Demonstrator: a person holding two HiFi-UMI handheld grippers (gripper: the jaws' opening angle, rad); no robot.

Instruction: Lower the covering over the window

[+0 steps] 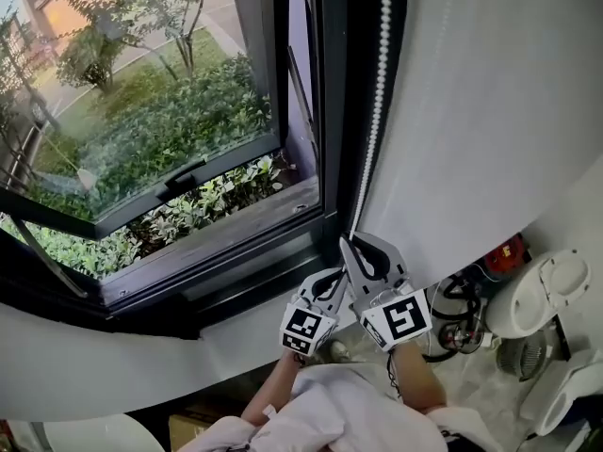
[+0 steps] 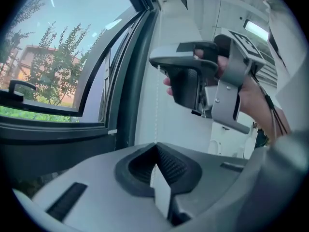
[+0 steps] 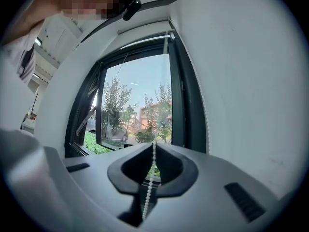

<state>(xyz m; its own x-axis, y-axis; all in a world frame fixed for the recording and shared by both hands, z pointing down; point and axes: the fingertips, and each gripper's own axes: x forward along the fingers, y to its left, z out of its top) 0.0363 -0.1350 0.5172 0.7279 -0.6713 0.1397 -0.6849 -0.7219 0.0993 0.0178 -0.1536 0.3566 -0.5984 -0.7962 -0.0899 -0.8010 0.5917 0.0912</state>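
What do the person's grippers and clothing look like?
The left gripper and right gripper: grey plastic shells, black ribbed pads, each with a white cube bearing black square markers. A thin dark cable runs along the right wrist. The person wears a white shirt.

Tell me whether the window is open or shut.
Open. The window sash swings outward from its frame, and shrubs show through the gap beneath it.

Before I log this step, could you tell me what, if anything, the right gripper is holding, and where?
The right gripper is shut on the bead chain, low on its run.
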